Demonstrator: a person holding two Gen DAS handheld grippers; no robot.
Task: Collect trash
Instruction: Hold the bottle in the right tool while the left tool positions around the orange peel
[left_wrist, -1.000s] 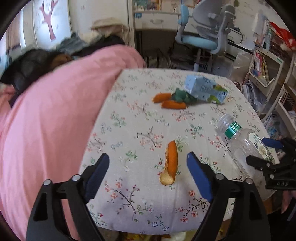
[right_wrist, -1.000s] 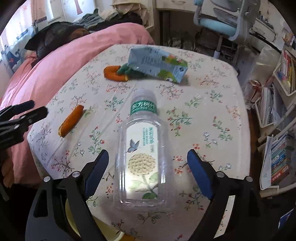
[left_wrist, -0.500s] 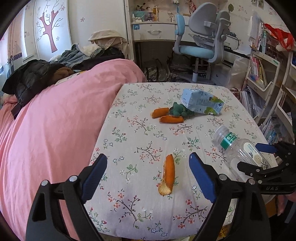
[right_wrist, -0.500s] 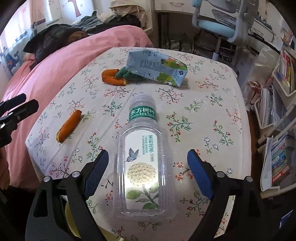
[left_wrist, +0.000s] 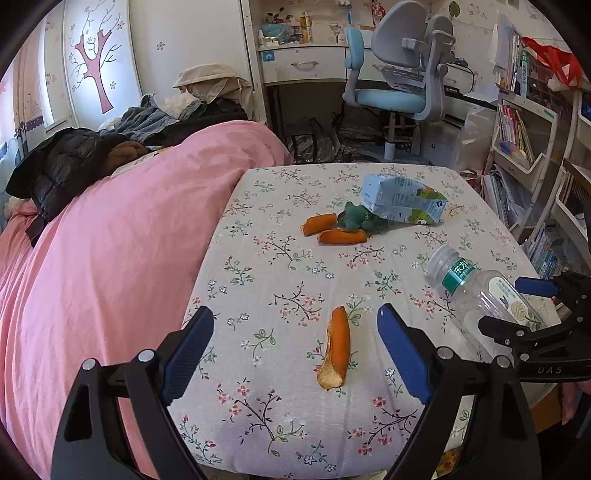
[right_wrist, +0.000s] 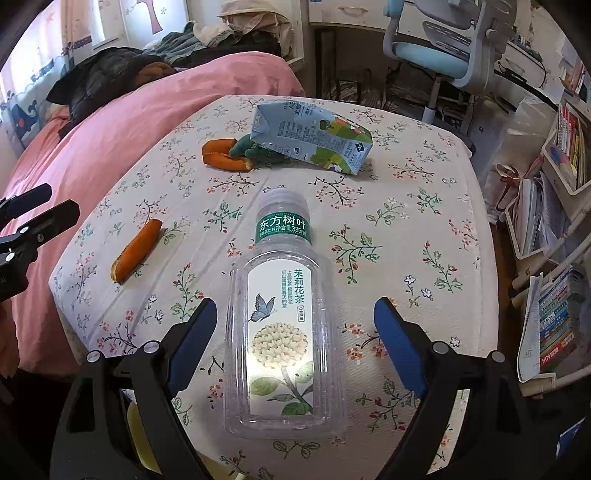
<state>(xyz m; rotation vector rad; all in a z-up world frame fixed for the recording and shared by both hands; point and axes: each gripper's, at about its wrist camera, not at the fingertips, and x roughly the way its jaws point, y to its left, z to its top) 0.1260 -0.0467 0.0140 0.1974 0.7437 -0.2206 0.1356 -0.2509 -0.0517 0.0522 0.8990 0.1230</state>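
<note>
An empty clear plastic bottle (right_wrist: 284, 317) with a green neck band lies flat on the floral table (right_wrist: 424, 192). My right gripper (right_wrist: 295, 321) stands open astride it, pads clear of its sides. A long orange peel (left_wrist: 336, 349) lies near the table's front edge between the fingers of my open left gripper (left_wrist: 295, 339), untouched. Further back lie two more orange peels (left_wrist: 332, 230), a crumpled dark green scrap (left_wrist: 356, 218) and a flattened light blue carton (left_wrist: 402, 199). In the left wrist view the bottle (left_wrist: 476, 288) and right gripper (left_wrist: 524, 306) sit at the right.
A pink bedcover (left_wrist: 110, 240) butts against the table's left side, with dark clothes (left_wrist: 70, 162) piled on it. A blue-grey desk chair (left_wrist: 402, 81) stands beyond the table. Shelves of books (right_wrist: 561, 147) crowd the right side. Something yellow (right_wrist: 144, 424) shows below the table's near edge.
The left wrist view has tilted up slightly, showing more of the room. The peel stays between the left fingers. The right gripper and bottle have not moved.
</note>
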